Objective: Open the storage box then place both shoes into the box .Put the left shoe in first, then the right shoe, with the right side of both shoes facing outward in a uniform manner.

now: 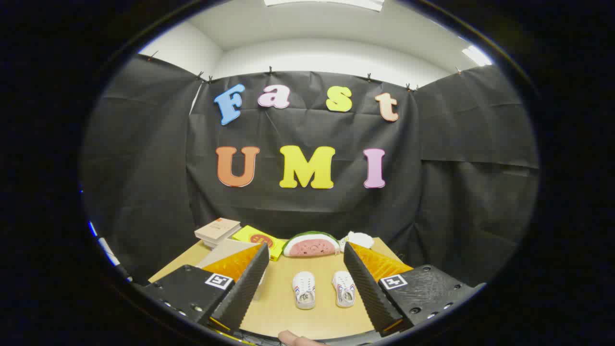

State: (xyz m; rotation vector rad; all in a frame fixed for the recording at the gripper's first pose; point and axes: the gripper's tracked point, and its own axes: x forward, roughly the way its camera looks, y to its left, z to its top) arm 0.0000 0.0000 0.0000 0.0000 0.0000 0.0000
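So nothing is begun: on the table [283, 315] the storage box [226, 251] sits closed at about ten o'clock, beyond my left finger, and opening it is my first move. My gripper [306, 257] hangs open and empty, the left shoe [304, 289] and right shoe [344, 288] side by side between its fingers at twelve.

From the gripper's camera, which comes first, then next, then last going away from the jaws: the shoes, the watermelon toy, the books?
The gripper has its jaws open, holding nothing.
1. The two white shoes, between the jaws; side by side, too close to rank.
2. The watermelon toy, beyond the shoes.
3. The books, far left, by the wall.
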